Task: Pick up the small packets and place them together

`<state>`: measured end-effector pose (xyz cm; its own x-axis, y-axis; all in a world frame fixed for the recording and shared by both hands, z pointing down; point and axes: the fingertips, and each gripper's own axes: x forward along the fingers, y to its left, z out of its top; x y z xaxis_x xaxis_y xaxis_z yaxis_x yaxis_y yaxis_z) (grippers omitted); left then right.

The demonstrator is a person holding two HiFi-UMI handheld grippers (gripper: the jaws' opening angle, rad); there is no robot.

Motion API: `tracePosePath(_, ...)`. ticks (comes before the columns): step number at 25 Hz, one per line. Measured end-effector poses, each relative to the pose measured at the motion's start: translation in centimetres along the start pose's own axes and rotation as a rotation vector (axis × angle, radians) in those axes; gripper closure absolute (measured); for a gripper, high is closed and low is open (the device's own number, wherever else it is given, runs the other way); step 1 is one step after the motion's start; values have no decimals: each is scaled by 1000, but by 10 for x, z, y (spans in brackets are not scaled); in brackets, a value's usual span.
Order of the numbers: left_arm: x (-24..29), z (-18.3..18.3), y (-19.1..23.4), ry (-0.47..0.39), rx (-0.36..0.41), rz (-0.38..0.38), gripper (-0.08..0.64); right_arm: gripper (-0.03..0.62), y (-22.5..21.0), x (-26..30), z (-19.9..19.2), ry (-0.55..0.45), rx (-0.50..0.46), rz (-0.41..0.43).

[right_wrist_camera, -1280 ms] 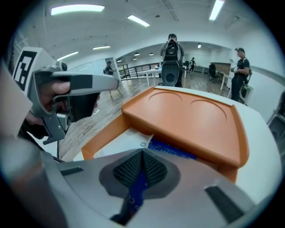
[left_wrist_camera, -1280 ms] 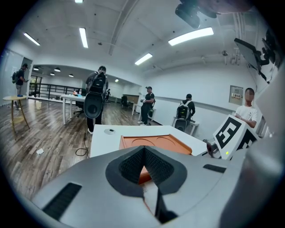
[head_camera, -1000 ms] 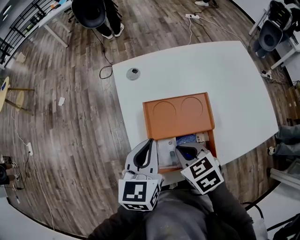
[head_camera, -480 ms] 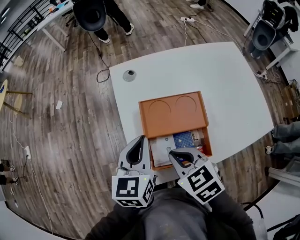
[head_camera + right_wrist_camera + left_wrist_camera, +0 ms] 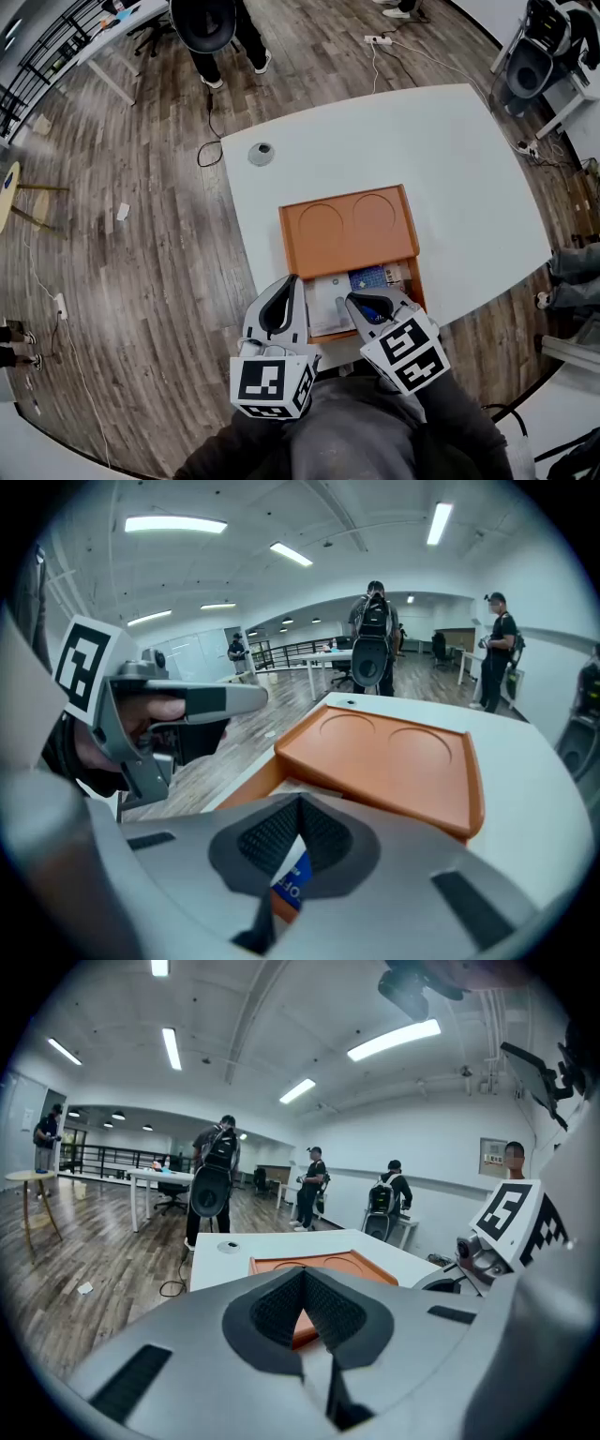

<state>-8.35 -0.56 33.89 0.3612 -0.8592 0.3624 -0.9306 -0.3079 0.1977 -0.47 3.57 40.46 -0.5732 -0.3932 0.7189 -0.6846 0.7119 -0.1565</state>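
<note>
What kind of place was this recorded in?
Probably an open-plan office or lab: long ceiling lights, a wood-look floor, white tables, and several people standing about.

Bright even light from ceiling strips (image 5: 392, 1041) (soft shadows), fisheye warp, dark corners.

You are wearing a dark grey long-sleeved top (image 5: 361, 441), its sleeves (image 5: 459, 427) showing on the side of the orange tray (image 5: 347, 239) nearest you. The left gripper (image 5: 295, 286), by the tray's near left corner, and the right gripper (image 5: 354, 301), by its near right corner, are each showing a smooth light-grey shell with black, finely ribbed pads (image 5: 279, 1312). Behind them, nearer you than the tray, white cubes (image 5: 272, 386) are displaying black square markers.
</note>
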Motion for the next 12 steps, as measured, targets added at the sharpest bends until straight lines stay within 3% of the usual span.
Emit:
tracePosePath(8,15,-13,4,42,-11,6,565,586,-21,19,-15,52,41,-5)
tracePosePath(12,22,-18,7,62,-24,8,565,496,-21,30,-21,94,48,24)
